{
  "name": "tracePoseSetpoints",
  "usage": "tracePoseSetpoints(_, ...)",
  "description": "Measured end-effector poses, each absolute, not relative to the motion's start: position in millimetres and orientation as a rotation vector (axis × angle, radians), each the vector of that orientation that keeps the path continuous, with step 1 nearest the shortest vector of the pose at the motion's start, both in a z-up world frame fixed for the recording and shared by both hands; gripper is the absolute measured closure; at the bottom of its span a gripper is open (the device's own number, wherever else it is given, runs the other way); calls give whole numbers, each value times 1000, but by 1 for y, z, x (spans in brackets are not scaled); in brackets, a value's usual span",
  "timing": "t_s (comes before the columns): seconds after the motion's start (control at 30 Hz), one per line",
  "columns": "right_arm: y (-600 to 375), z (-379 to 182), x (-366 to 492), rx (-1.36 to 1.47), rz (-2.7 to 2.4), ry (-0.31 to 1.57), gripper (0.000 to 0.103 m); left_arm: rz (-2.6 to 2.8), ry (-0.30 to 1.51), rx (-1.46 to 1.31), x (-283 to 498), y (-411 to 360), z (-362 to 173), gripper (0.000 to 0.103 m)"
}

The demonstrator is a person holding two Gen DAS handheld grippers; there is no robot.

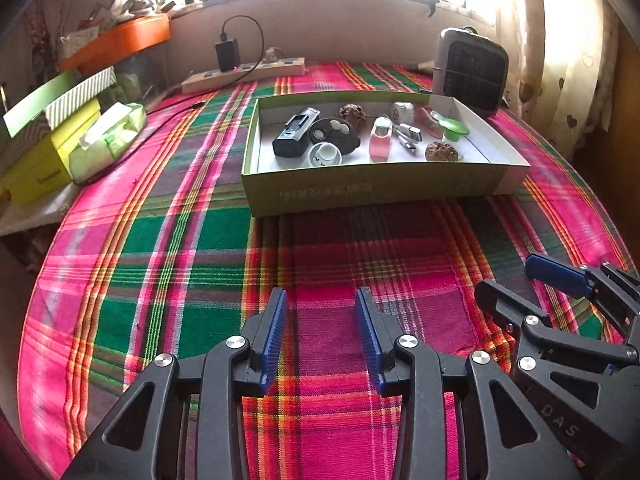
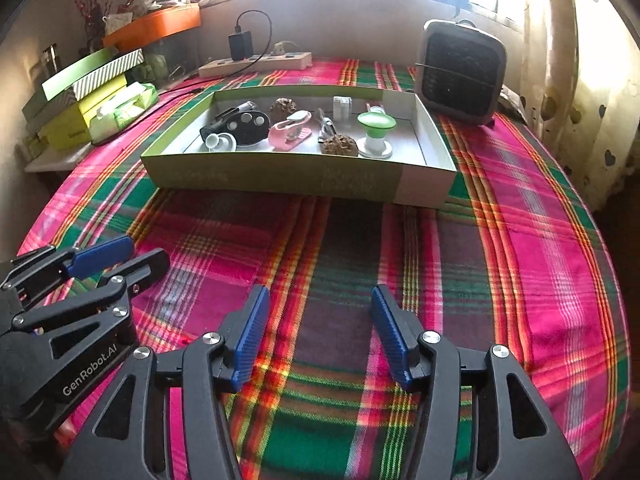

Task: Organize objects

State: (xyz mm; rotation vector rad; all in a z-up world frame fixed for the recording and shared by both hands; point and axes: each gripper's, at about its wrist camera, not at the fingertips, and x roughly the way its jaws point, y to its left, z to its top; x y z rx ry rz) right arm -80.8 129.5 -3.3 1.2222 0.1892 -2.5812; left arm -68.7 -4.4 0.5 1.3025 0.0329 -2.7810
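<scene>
Both grippers hang over bare cloth at the near end of the table, side by side and pointing down and forward toward a shallow box. On the left gripper (image 1: 322,300) the blue ribbed pads (image 1: 276,336) stand apart with only plaid fabric showing between them, and nothing is held. Jaws on the right gripper (image 2: 318,298) are spread somewhat wider, equally empty, and it appears from the left wrist view as a black linkage at the lower right edge. A pink, green and orange plaid tablecloth (image 1: 160,240) covers the table. Farther back lies the green-walled cardboard box (image 1: 360,188) with a white inside, and the small objects all sit in it: a black device (image 1: 294,136) at the left end, a dark oval tray (image 1: 334,134) with round pieces beside it, a small white cup (image 1: 325,154) in front, two brown knobbly balls (image 1: 441,151), a pink bottle (image 1: 381,139), a metal nail clipper (image 1: 409,136), a pink holder (image 2: 289,131), a white roll (image 1: 403,112) near the back wall, and a green-topped stand (image 2: 376,132) toward the right end. Behind the box's right corner stands a grey fan heater (image 1: 472,70). A power strip (image 1: 244,72) with a black charger plugged in lies along the far edge, and a pack of tissues (image 1: 108,136) rests against stacked yellow-green boxes (image 1: 48,152) on the left.
</scene>
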Motion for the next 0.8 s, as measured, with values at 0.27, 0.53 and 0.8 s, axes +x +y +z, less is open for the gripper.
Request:
tracePoseSetpoints(0.27,134,-5,-77,1216,-2617,178,38,-2785,25,1291,-65,0,0,64)
tracePoseSetpoints(0.53,134,-6,-77,1219,-2623,177,36,-2788,39,1284,-65,-2,0,63)
tracePoseSetpoints(0.8,134,-6,-78,1227,-2629,176,33,-2788,40,1283,-64,-1,0,63)
